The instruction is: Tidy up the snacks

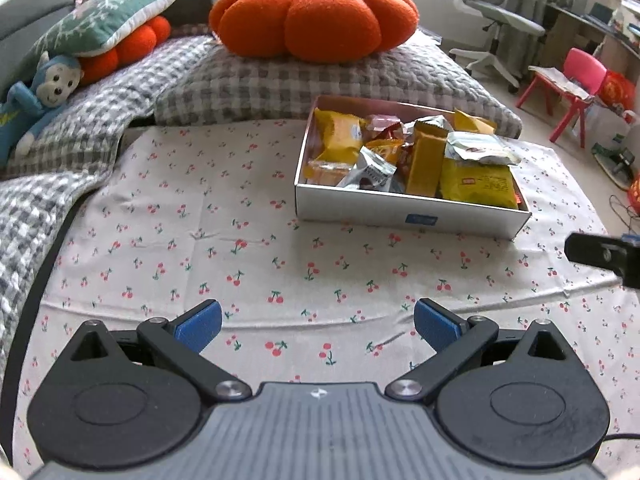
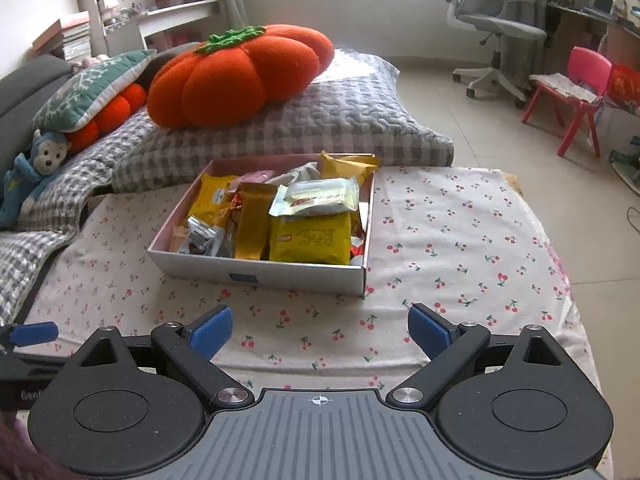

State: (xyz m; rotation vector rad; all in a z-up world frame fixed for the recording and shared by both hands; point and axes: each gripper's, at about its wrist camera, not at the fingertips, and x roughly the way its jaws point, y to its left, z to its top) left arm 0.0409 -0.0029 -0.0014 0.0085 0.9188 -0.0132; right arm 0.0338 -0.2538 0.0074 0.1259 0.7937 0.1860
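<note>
While both sets of blue pads stand spread wide with nothing between them, neither tool is carrying anything: the left gripper hangs over bare cloth, and the right gripper does the same, its nose aimed more squarely at the box. That wide stance looks like readiness, since jaws held apart can drop over a packet without a pause.

Just beyond the fingers lies the cherry-print cloth, spread flat as a working surface. No loose packets show on it, so the sorting seems largely done, or the work now lies inside the box.

On the cloth sits the white box, open at the top, and the snacks are heaped in it rather than laid in rows: yellow packets, a gold bar standing on end, silver wrappers, a pale packet lying on top. The tilted ones look the easiest to grasp.

Behind the box lies a checked pillow with an orange pumpkin cushion resting on it, well clear of the work.
</note>
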